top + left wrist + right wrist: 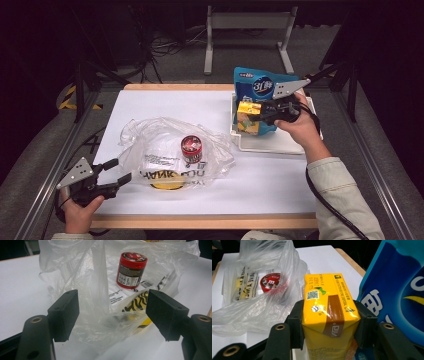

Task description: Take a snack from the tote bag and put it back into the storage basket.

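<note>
A clear plastic bag (170,145) lies crumpled on the white table, with a red can (191,148) standing upright inside it. In the left gripper view the red can (131,270) stands beyond the bag (82,277), whose near edge lies between the jaws. My left gripper (119,172) is open at the bag's near-left edge. My right gripper (256,114) is shut on a yellow drink carton (248,116), held over the white tray (270,144). The carton (329,315) is clamped by its two sides. A blue pouch (257,92) stands just behind it.
The white sheet covers a wood-edged table (200,220). Black printed lettering and a yellow patch (167,181) show through the bag's near side. A metal frame (247,30) and cables lie on the floor beyond the table.
</note>
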{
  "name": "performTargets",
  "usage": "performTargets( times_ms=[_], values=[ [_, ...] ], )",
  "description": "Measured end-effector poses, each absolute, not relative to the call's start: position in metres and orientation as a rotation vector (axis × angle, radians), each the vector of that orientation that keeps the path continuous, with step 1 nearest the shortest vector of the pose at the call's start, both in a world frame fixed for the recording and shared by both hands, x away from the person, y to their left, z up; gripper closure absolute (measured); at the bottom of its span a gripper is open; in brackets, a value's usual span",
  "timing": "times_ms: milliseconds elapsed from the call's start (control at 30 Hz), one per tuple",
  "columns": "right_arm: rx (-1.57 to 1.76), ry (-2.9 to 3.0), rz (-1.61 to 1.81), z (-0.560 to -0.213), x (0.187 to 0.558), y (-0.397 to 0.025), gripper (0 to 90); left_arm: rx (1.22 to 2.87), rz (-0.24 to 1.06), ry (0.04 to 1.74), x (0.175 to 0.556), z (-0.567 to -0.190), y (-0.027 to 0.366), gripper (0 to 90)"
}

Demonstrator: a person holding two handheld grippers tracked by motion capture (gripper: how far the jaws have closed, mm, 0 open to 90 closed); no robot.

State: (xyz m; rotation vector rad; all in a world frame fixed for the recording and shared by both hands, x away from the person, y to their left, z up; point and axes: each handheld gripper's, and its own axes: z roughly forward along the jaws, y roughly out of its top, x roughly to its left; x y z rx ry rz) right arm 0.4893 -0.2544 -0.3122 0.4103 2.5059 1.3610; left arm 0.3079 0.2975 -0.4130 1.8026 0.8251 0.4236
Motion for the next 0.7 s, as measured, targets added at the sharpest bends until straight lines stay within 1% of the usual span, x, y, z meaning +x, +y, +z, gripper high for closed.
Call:
performTargets(
  times_ms=[700],
  values=[
    [0.473,2.537,1.299,-0.347,0.502,-0.25,51.3,1.803,0.425,0.821,0.308,-0.413,0.298,27.5]
  ],
)
